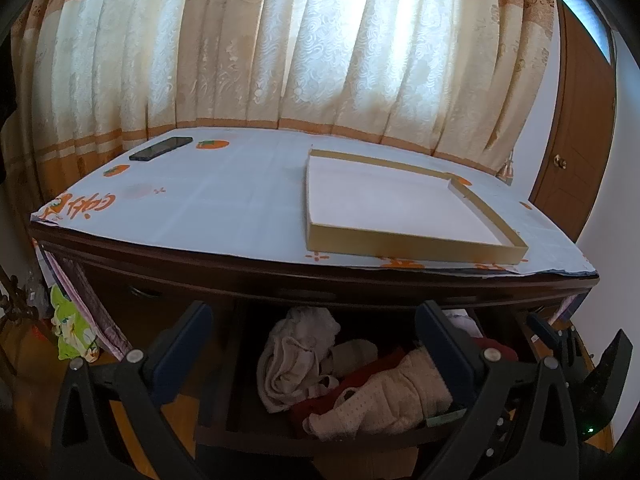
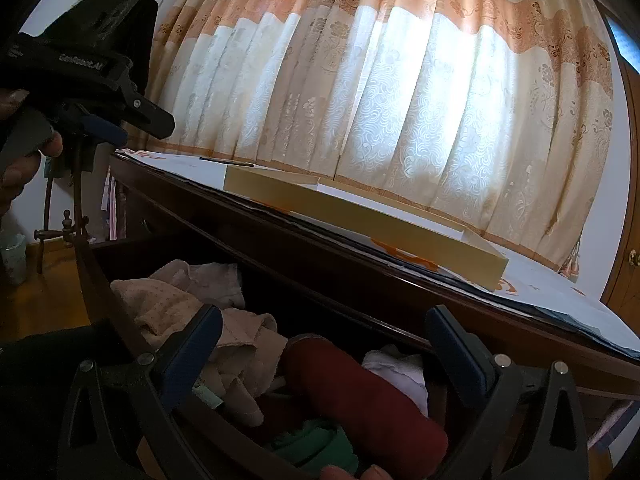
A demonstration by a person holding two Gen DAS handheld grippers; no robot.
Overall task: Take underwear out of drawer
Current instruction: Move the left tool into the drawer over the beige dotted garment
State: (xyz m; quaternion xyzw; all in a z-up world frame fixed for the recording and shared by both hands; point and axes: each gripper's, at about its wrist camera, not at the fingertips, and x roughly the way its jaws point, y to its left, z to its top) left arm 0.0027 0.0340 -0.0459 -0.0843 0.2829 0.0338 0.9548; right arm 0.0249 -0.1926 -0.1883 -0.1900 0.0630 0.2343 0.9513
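the big curtain (image 1: 280,40) fills the top of both views. under it is the dark wood dresser (image 1: 320,280) with a white cloth (image 1: 224,200) on top. the left view looks down on the top, so it shows a black phone (image 1: 161,148) in the upper left and the inside of the flat box (image 1: 392,208). the right view sees the box (image 2: 360,216) from the side, and in its upper left the left tongs (image 2: 132,120); i cannot tell there if they are apart.

the open drawer (image 1: 216,432) sits at the bottom of both views, full of soft clothes. in the left view the left tongs (image 1: 316,344) are wide apart, holding nothing, with a pale pink underwear (image 1: 296,356) between the tips. in the right view the right tongs (image 2: 324,360) are wide apart too, with a dark red roll (image 2: 360,396) between the tips and the pink underwear (image 2: 172,304) at the left tip.
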